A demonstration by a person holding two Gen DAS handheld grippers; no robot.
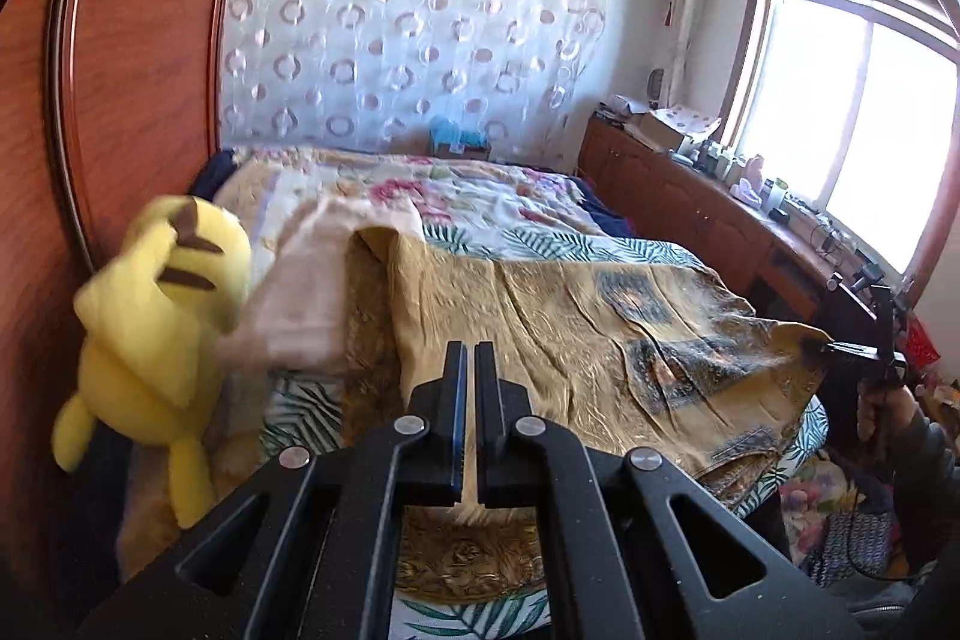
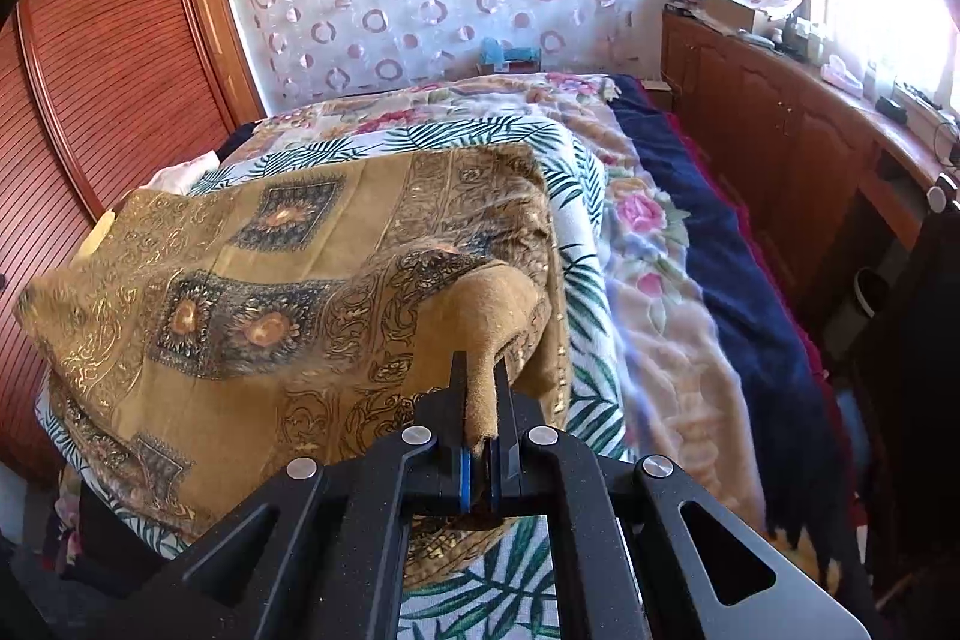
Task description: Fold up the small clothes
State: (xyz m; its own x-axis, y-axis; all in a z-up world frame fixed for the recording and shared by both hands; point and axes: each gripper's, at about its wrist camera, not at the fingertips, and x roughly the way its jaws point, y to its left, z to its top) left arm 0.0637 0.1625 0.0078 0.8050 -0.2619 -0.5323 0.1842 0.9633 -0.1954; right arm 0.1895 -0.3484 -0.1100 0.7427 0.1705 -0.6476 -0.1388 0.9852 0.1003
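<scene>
A mustard-gold patterned cloth (image 1: 570, 316) lies spread over the leaf-print bedspread (image 1: 540, 238). My left gripper (image 1: 471, 358) is shut, with cloth edge between its jaws near their base. My right gripper (image 2: 480, 376) is shut on a corner of the same cloth (image 2: 252, 280), which bunches up between its fingers. In the left wrist view the right gripper (image 1: 840, 349) shows at the far right, holding the cloth's corner lifted off the bed.
A yellow plush toy (image 1: 156, 316) and a folded beige garment (image 1: 312, 292) sit on the bed's left side by the wooden wardrobe (image 2: 108, 58). A wooden cabinet (image 2: 780, 112) with clutter runs under the window on the right. A floral blanket (image 2: 648, 232) lies beside the bedspread.
</scene>
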